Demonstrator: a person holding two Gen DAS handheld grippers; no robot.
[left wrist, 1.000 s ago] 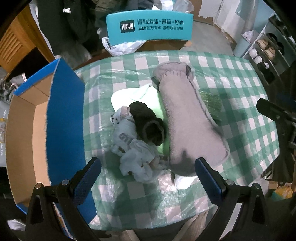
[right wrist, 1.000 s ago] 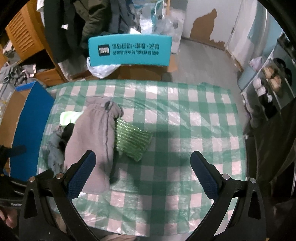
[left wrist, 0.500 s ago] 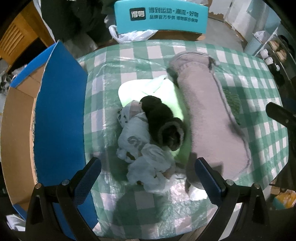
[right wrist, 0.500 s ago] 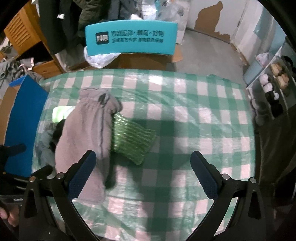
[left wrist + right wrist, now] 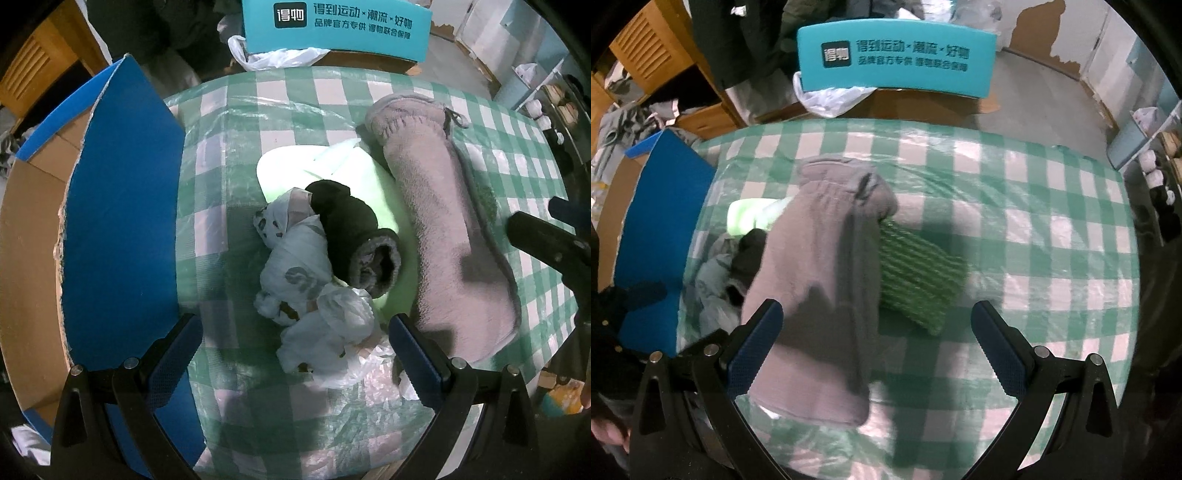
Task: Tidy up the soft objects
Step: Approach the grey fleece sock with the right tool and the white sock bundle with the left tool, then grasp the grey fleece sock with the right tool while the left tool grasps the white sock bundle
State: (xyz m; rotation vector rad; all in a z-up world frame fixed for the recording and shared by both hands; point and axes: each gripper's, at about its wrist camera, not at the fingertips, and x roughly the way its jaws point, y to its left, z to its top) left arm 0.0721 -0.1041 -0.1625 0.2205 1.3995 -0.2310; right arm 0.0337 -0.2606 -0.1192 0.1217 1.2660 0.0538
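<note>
Left gripper (image 5: 295, 354) hung over the near edge of the checked table (image 5: 236, 122), fingers spread wide, nothing between them. A white patterned garment (image 5: 306, 280) lay crumpled just ahead of it, touching a rolled black sock (image 5: 351, 229); both sat on a pale green cloth (image 5: 354, 166). A long grey fleece piece (image 5: 450, 229) lay beside them to the right. A blue-lined cardboard box (image 5: 118, 221) stood at the table's left edge. Right gripper (image 5: 877, 347) also had its fingers spread and empty, above the grey fleece (image 5: 820, 277); a green knitted cloth (image 5: 916, 273) was tucked partly under the fleece's right side. A teal box (image 5: 897, 59) stood beyond the table.
</note>
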